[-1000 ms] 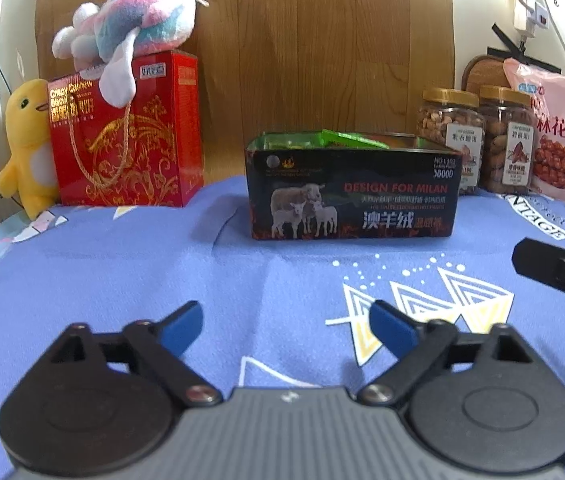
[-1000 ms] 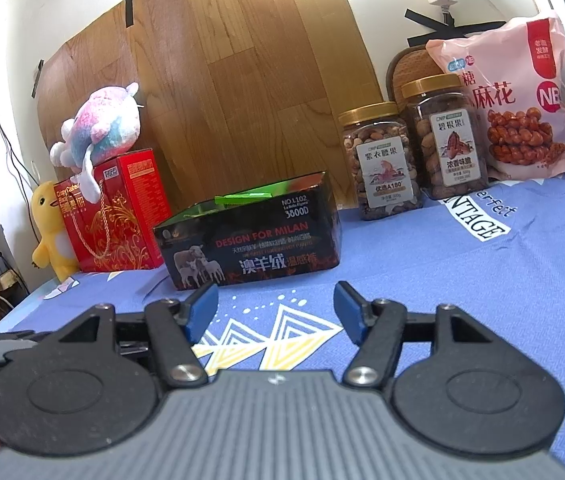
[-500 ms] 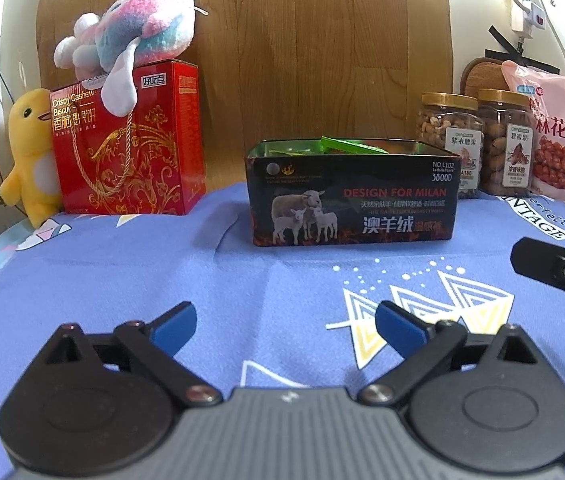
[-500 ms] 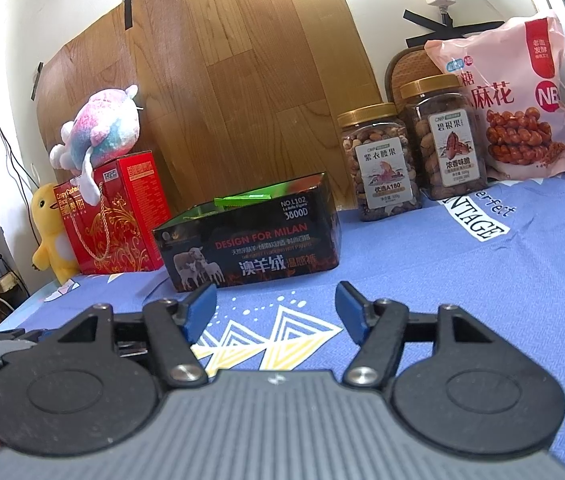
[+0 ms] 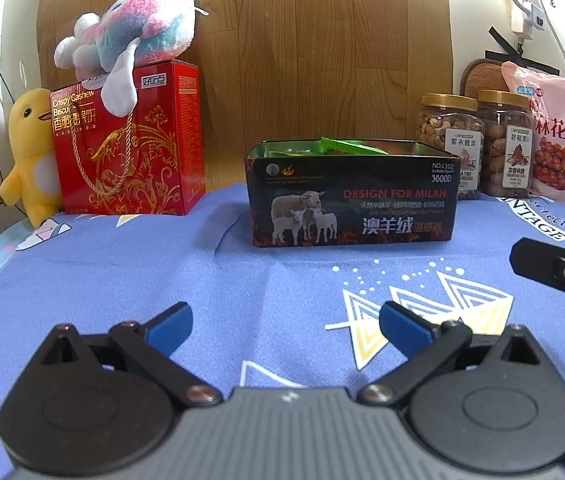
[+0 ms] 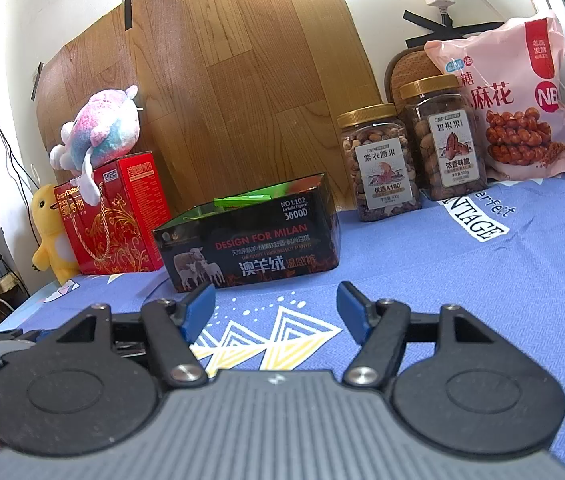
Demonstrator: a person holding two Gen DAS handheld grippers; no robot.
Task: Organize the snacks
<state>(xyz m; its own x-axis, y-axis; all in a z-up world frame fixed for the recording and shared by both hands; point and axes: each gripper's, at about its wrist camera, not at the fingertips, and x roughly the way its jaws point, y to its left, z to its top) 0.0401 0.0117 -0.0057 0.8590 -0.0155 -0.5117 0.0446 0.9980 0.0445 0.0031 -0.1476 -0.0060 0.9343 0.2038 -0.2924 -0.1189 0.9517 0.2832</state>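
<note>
A black open box point(image 5: 352, 196) printed with sheep stands on the blue cloth, with green snack packets point(image 5: 346, 147) showing above its rim. It also shows in the right wrist view point(image 6: 248, 240), with the packets point(image 6: 242, 201). Two nut jars point(image 5: 448, 140) point(image 5: 508, 144) and a pink snack bag point(image 5: 558, 136) stand behind it on the right; the right wrist view shows the jars point(image 6: 380, 164) point(image 6: 440, 138) and bag point(image 6: 512, 96) too. My left gripper point(image 5: 284, 326) is open and empty, low over the cloth. My right gripper point(image 6: 276, 308) is open and empty.
A red biscuit box point(image 5: 126, 140) with a pastel plush point(image 5: 134, 36) on top and a yellow duck plush point(image 5: 30, 152) stand at the back left. A wooden board point(image 5: 302, 60) leans behind. The right gripper's finger point(image 5: 558, 272) shows at the left view's right edge.
The left gripper has tilted slightly, so the scene sits a little lower in its view, and its fingers have opened a little wider. The right gripper has barely moved.
</note>
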